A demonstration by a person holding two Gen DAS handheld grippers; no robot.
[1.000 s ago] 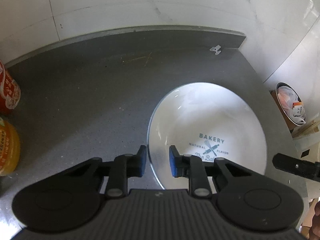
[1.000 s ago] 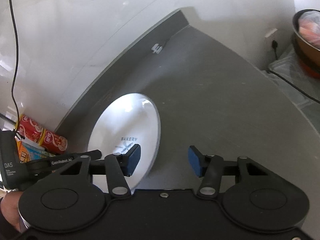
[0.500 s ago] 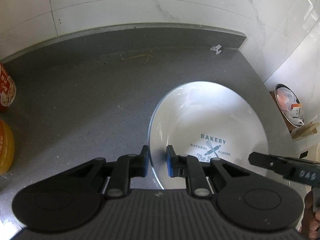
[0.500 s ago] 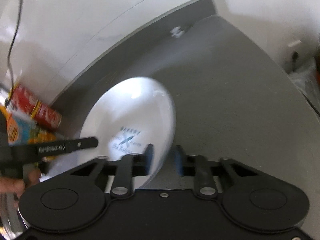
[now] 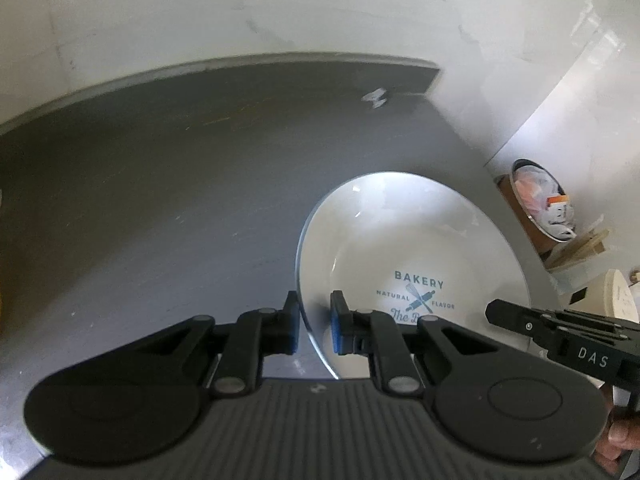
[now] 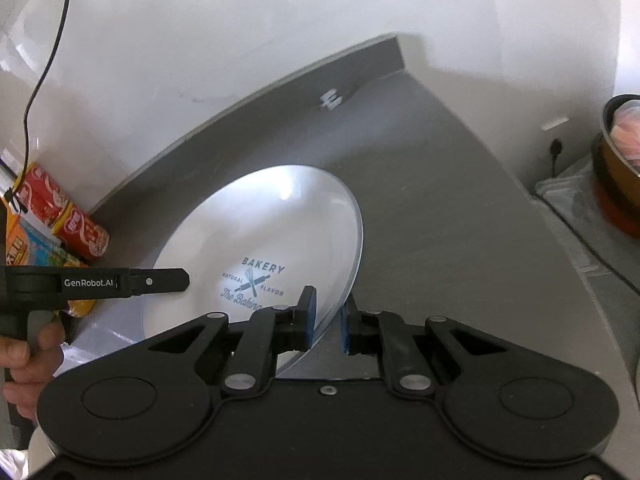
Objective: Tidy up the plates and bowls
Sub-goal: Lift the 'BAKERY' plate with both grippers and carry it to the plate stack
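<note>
Two grippers pinch one white plate [image 5: 412, 248] by opposite rims: left gripper [image 5: 314, 322] closed on its left edge, right gripper [image 6: 326, 318] closed on its right edge. Bare grey counter [image 5: 160, 208] spreads leftward toward the wall.

Glossy white ceramic plate [image 5: 408, 240], matt grey stone-look counter [image 5: 160, 220], polished marble wall [image 5: 240, 8]
</note>
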